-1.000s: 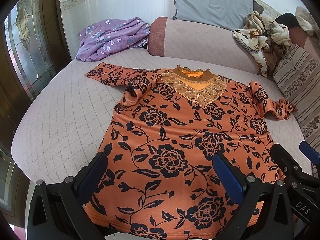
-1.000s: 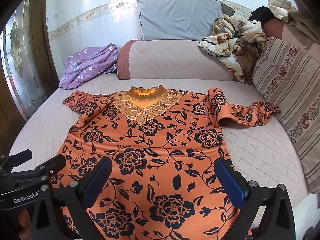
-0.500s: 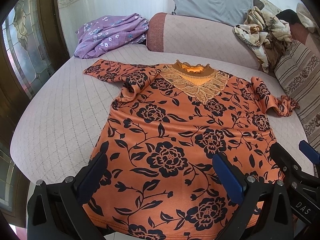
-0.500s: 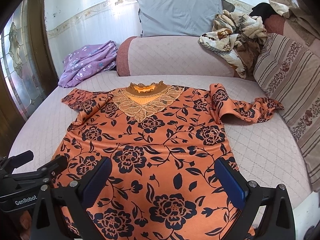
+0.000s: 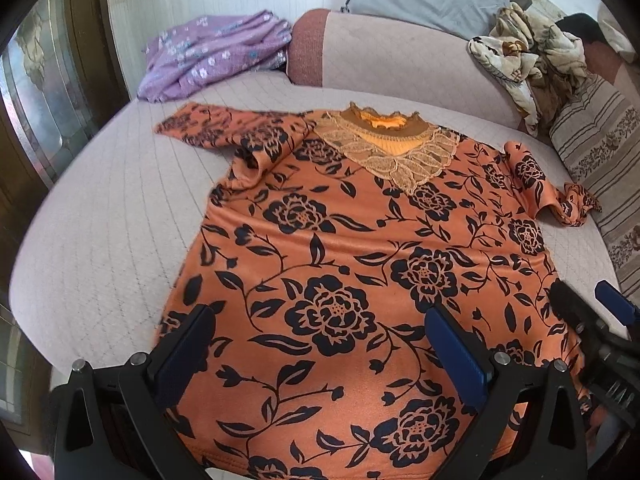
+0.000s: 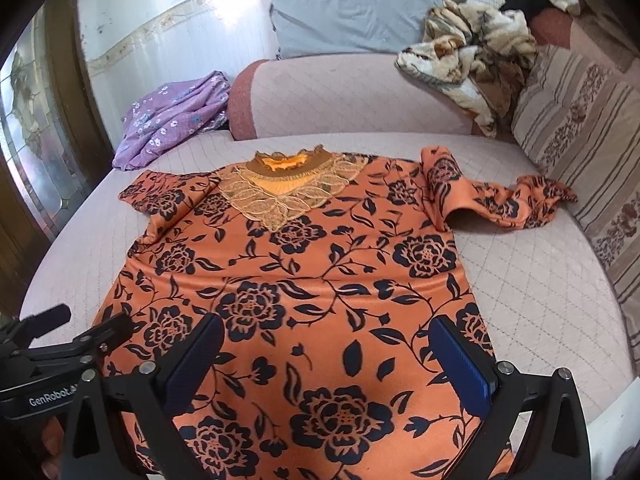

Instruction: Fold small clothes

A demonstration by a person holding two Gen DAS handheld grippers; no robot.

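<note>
Bottom of both frames: left gripper [image 5: 320, 354] and right gripper [image 6: 328, 360], jaws spread wide, holding nothing, poised over hem of shirt [image 5: 360, 260]. Shirt spread face-up on bed [image 5: 108, 216], centre frame, collar [image 6: 290, 164] farthest from jaws. Fabric looks light, soft, limp; likely best pinched at hem corners or sleeve [image 6: 500, 200] edges. Upper left: purple cloth [image 5: 212, 52]. Top: pillow [image 6: 352, 12].
</note>
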